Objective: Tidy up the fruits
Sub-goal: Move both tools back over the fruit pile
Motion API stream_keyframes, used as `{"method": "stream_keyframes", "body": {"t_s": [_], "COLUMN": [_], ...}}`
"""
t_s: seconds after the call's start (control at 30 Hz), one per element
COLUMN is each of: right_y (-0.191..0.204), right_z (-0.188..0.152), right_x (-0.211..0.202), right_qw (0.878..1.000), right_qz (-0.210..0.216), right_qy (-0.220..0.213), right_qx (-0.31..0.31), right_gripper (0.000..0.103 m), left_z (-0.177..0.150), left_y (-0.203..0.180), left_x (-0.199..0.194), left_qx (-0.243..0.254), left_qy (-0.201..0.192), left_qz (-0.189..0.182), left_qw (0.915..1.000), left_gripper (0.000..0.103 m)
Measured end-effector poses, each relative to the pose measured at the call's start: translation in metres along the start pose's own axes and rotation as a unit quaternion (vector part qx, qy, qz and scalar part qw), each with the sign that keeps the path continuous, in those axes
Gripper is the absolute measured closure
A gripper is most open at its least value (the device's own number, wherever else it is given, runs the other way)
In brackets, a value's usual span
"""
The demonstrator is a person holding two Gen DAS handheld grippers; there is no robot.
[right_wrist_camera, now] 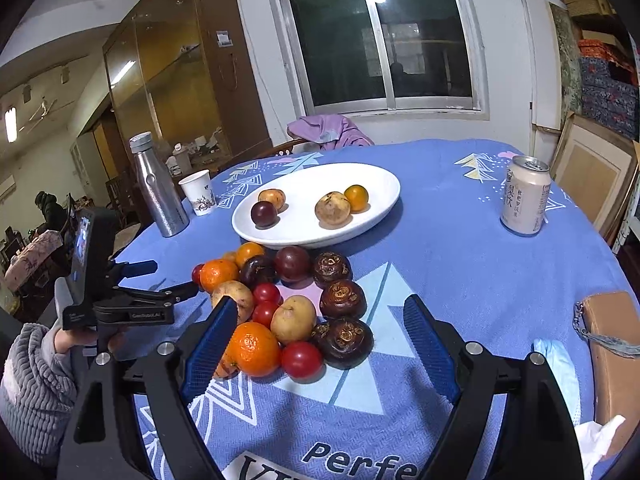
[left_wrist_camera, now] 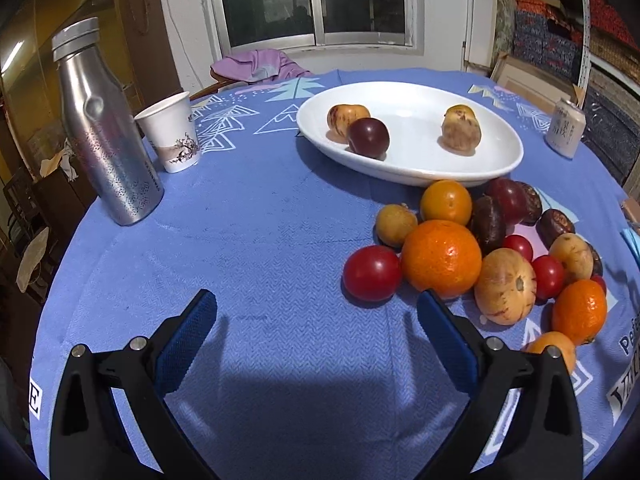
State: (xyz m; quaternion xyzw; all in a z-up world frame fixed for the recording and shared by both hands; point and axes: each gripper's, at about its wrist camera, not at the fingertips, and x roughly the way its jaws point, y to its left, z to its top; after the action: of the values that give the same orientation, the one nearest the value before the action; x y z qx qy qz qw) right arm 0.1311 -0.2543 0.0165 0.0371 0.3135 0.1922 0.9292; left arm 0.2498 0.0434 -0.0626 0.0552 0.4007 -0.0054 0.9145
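Note:
A white plate [right_wrist_camera: 380, 184] holds a dark plum [right_wrist_camera: 264, 214], a reddish-yellow fruit [right_wrist_camera: 273, 199], a pale fruit [right_wrist_camera: 333, 208] and a small orange [right_wrist_camera: 356, 198]. In front of it lies a fruit pile [right_wrist_camera: 294, 276] of oranges, red tomatoes, pale fruits, a plum and dark brown bulbs. My right gripper [right_wrist_camera: 320, 308] is open; its fingers straddle the pile's near part without touching it. My left gripper [left_wrist_camera: 318, 312] is open over bare blue cloth, left of the pile [left_wrist_camera: 442, 256], and the plate [left_wrist_camera: 500, 160] lies beyond. The left gripper [right_wrist_camera: 172, 282] also shows in the right wrist view, held by a hand in a grey sleeve.
A steel bottle [left_wrist_camera: 104, 128] and a paper cup [left_wrist_camera: 172, 136] stand at the table's left. A drink can [right_wrist_camera: 524, 196] stands at the right. A brown box [right_wrist_camera: 612, 360], a light blue mask [right_wrist_camera: 560, 360] and a tissue [right_wrist_camera: 600, 440] lie at the right edge. A chair with purple cloth [right_wrist_camera: 328, 130] is behind.

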Motion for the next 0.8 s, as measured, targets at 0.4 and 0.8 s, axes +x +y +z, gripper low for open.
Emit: {"method": "stream_keyframes", "body": {"t_s": [0.4,0.8], "right_y": [0.001,-0.001], "right_z": [0.000,-0.001], "right_x": [0.005,0.005], "right_qw": [1.000,1.000], "right_qz": [0.001,0.002], "right_qy": [0.013,0.017], "right_qx": [-0.004,0.002], "right_gripper": [0.017,0.017], "left_z": [0.013,0.022], "left_y": [0.016,0.008], "left_x": [0.014,0.011], "left_qx": [-0.004,0.023], "left_qy": [0.004,-0.023], "left_qz": [0.014,-0.022], "left_qw": [0.9999,0.9992], "left_gripper": [0.005,0.028]}}
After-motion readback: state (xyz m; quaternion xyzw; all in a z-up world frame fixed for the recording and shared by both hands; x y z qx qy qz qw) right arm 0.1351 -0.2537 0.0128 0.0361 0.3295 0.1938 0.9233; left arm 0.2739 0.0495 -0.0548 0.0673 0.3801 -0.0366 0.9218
